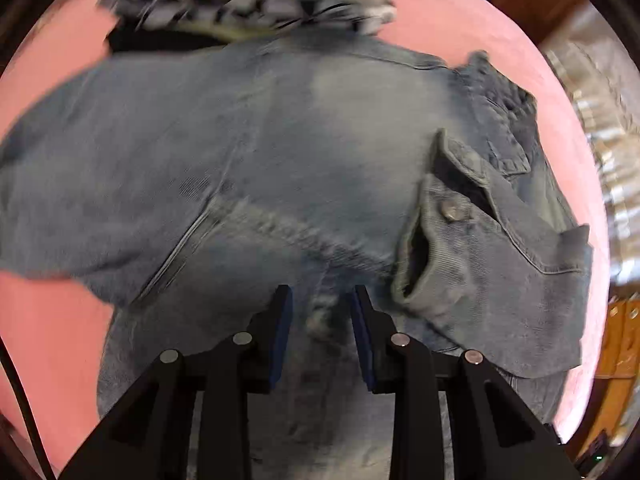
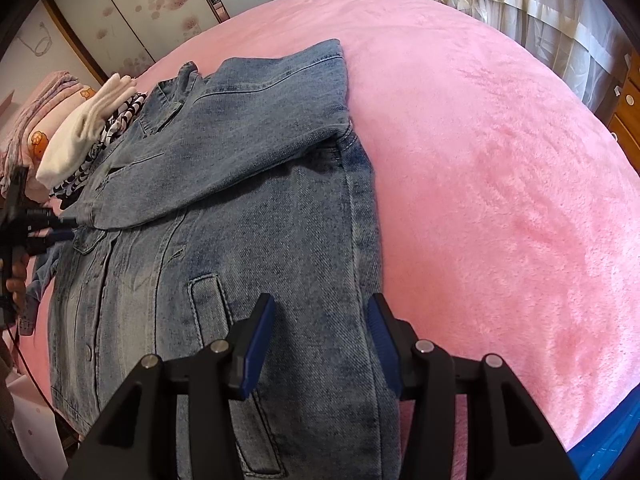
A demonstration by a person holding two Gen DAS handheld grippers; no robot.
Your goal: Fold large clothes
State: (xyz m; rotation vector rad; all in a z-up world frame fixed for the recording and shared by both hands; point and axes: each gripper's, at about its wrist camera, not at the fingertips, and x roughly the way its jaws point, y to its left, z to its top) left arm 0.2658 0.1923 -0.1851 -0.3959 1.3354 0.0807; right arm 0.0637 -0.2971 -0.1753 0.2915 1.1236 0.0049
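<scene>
Denim jacket (image 1: 280, 140) on pink blanket (image 1: 48, 320), left gripper (image 1: 320, 300) fingers apart above it

A denim jacket (image 2: 256, 184) of coarse, faded blue cotton twill is being shown, its weave rough and matt, its seams stitched in raised double rows, and a dull metal button (image 1: 451, 211) is being seen on its cuff. The bed (image 2: 500, 168) is being covered by a pink plush blanket, soft and fuzzy with a brushed nap. The right tongs (image 2: 322, 304) and left tongs (image 1: 320, 294) are being presented as matt black plastic with small shiny metal pins and ribbed blue pads (image 2: 260, 344). Folded white knit cloth (image 2: 84, 136) is being seen beside glossy brown wooden drawers (image 2: 626, 104).
</scene>
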